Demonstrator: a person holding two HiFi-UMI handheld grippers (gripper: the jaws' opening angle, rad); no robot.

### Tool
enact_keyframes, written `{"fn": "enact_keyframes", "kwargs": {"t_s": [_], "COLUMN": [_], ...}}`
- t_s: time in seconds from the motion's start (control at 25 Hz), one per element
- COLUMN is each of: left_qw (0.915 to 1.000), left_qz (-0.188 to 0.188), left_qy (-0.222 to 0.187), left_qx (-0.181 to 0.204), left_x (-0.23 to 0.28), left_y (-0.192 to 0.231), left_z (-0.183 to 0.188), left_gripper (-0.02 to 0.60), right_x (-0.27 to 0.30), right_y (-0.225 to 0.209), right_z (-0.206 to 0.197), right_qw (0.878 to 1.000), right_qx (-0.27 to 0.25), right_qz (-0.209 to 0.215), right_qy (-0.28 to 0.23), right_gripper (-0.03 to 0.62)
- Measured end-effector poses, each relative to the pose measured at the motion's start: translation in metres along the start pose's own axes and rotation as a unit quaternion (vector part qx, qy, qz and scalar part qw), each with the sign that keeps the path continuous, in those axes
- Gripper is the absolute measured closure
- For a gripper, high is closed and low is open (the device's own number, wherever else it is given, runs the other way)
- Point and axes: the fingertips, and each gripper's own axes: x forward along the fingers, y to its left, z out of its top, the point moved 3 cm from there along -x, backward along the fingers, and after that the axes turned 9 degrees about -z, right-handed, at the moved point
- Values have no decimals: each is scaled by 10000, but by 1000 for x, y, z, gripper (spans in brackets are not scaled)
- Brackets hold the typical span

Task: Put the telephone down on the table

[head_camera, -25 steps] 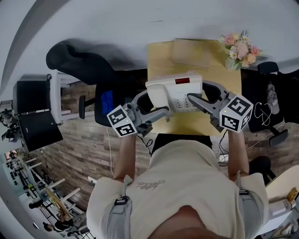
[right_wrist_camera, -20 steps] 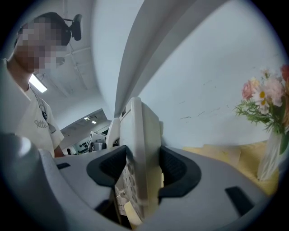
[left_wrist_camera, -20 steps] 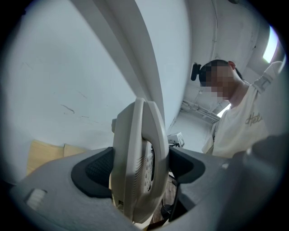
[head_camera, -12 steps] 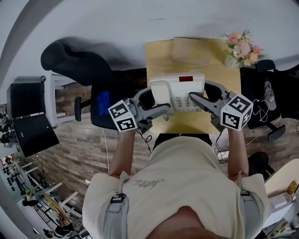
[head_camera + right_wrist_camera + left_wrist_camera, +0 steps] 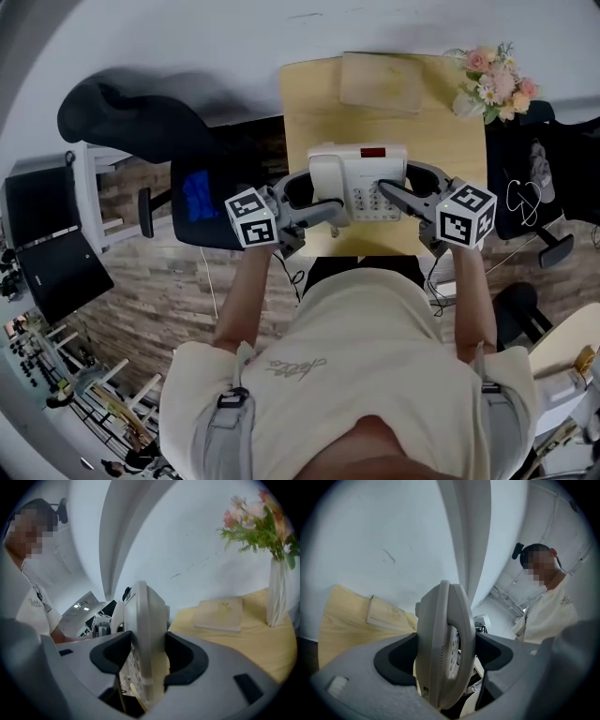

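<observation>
A cream desk telephone [image 5: 358,182] with a handset on its left and a red display is held over the near part of the yellow table [image 5: 450,141]. My left gripper [image 5: 323,211] is shut on its handset side; in the left gripper view the telephone [image 5: 445,644] stands edge-on between the jaws of my left gripper [image 5: 446,660]. My right gripper [image 5: 392,195] is shut on the keypad side, and the right gripper view shows the telephone [image 5: 144,634] clamped in my right gripper [image 5: 143,660]. Whether it touches the tabletop cannot be told.
A flat tan book [image 5: 380,82] lies at the table's far edge. A white vase of pink flowers [image 5: 492,80] stands at the far right corner. A black office chair [image 5: 141,127] is left of the table, more dark chairs to the right.
Both grippers have carried the telephone a little lower and nearer to the table's front edge. The grip on it is unchanged.
</observation>
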Motion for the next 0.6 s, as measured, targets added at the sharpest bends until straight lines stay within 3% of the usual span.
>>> {"fn": "enact_keyframes", "kwargs": {"t_s": [0.36,0.6], "left_qw": [9977,9951], "left_qz": [57,119], "left_qy": [226,99], "left_qx": [-639,-978], "left_x": [-1,4], "left_y": [59,98], "left_z": [-35,-44], "left_gripper": [206,206], "right_x": [39,62], "right_y": [-45,-77], "right_z": [-44,-53], "right_qw": [9963,9936], "right_qx": [723,927], "right_qz": [35,9], "right_qy": [468,644], "right_gripper": [368,368]}}
